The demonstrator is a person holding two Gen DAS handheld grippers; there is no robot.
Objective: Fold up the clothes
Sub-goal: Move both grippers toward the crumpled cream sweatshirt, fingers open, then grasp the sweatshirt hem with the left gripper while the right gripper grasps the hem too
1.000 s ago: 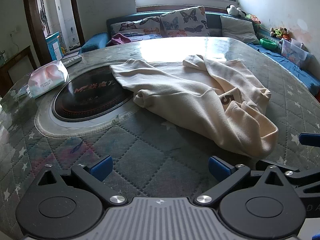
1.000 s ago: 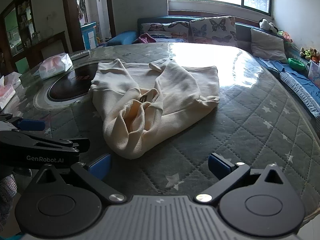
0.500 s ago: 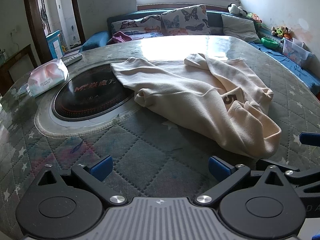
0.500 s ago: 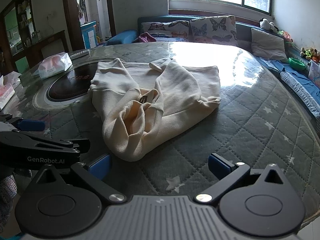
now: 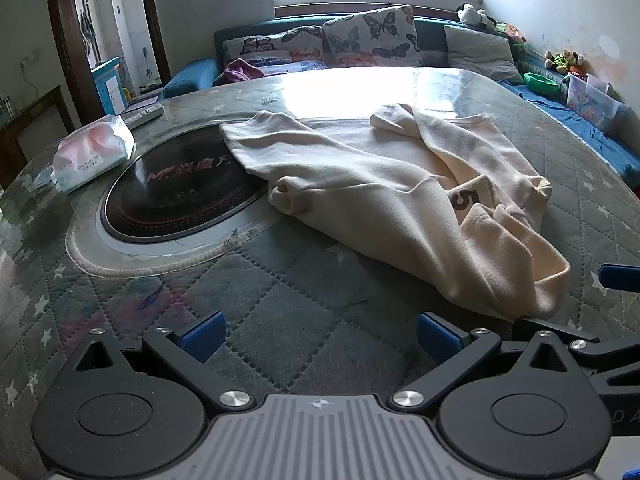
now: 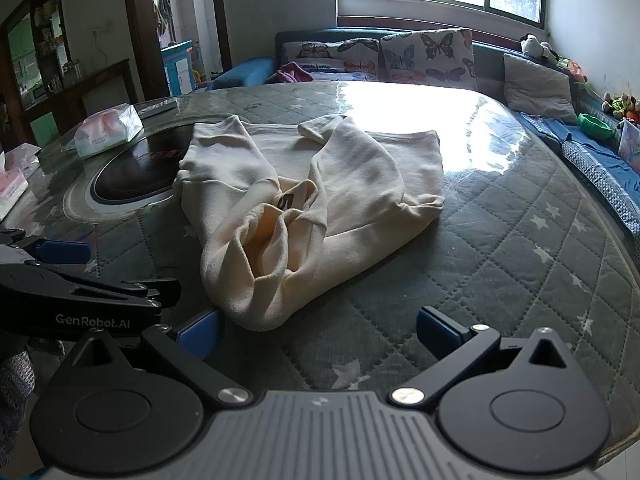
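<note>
Cream fleece sweatshirt [image 5: 380,196] with a dark "5" patch lies crumpled on the round grey-green quilted table [image 5: 280,320], spreading from centre toward 4 o'clock in the left wrist view. Its left edge overlaps the black round glass hob [image 5: 176,196] at 10 o'clock. A pink-white tissue pack [image 5: 94,152] sits farther toward 10. The left gripper [image 5: 318,332] hovers spread wide, empty. The right gripper [image 6: 316,330] is also spread, its left pad just beside the sweatshirt's near fold.
</note>
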